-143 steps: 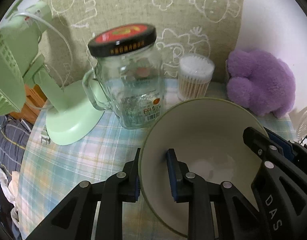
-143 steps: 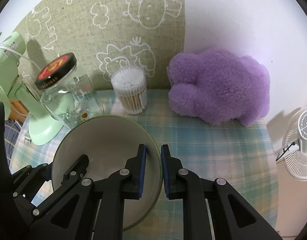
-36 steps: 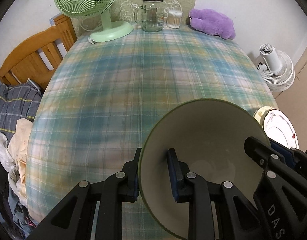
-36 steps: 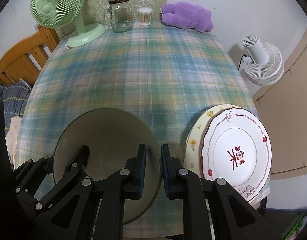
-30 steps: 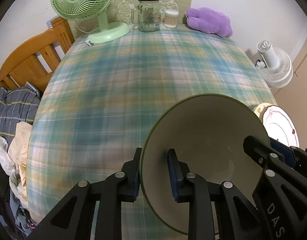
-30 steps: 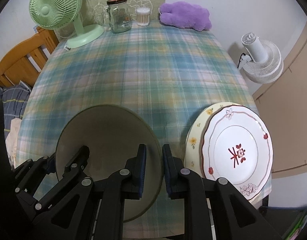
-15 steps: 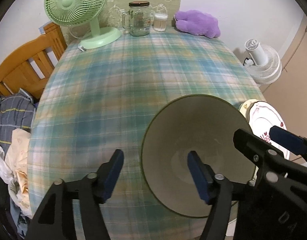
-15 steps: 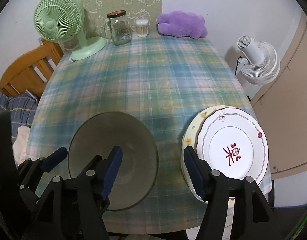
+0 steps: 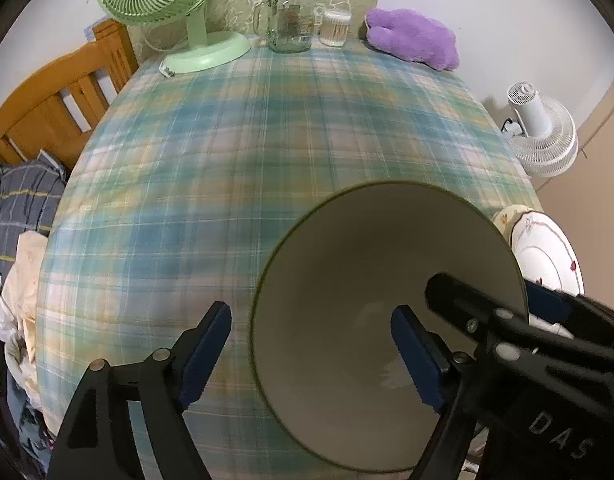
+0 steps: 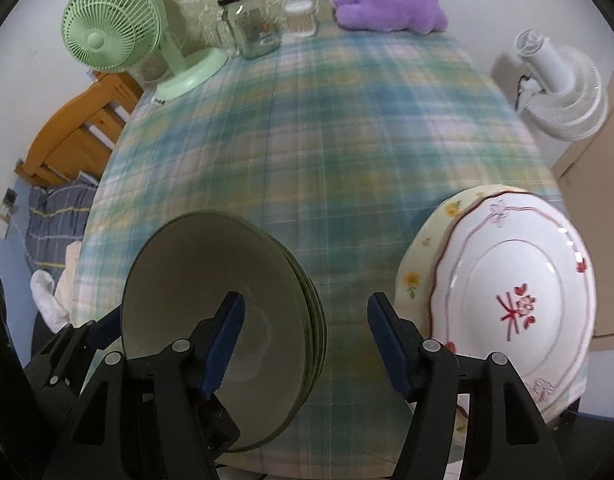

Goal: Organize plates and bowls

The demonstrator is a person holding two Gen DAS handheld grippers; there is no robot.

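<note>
A pale bowl with a green rim (image 9: 367, 280) rests on a stack of like bowls (image 10: 223, 308) near the table's front edge. In the left wrist view my left gripper (image 9: 310, 356) straddles the bowl's left rim, and its jaws are opening, pads clear of the rim. The right gripper (image 10: 307, 344) straddles the right rim and stands open, touching nothing. To the right lies a white plate with a red pattern (image 10: 515, 292) on a yellow flowered plate (image 10: 423, 248).
A plaid cloth (image 9: 227, 140) covers the table. At its far end stand a green fan (image 9: 187, 20), a glass jar (image 9: 291, 16), a tub of cotton swabs (image 9: 335, 28) and a purple plush (image 9: 411, 40). A white fan (image 9: 543, 136) is beyond the right edge and a wooden chair (image 9: 47, 108) on the left.
Both grippers carried the bowl from the table's far end to the front, then opened off its rim. The bowl now sits on the stack.
</note>
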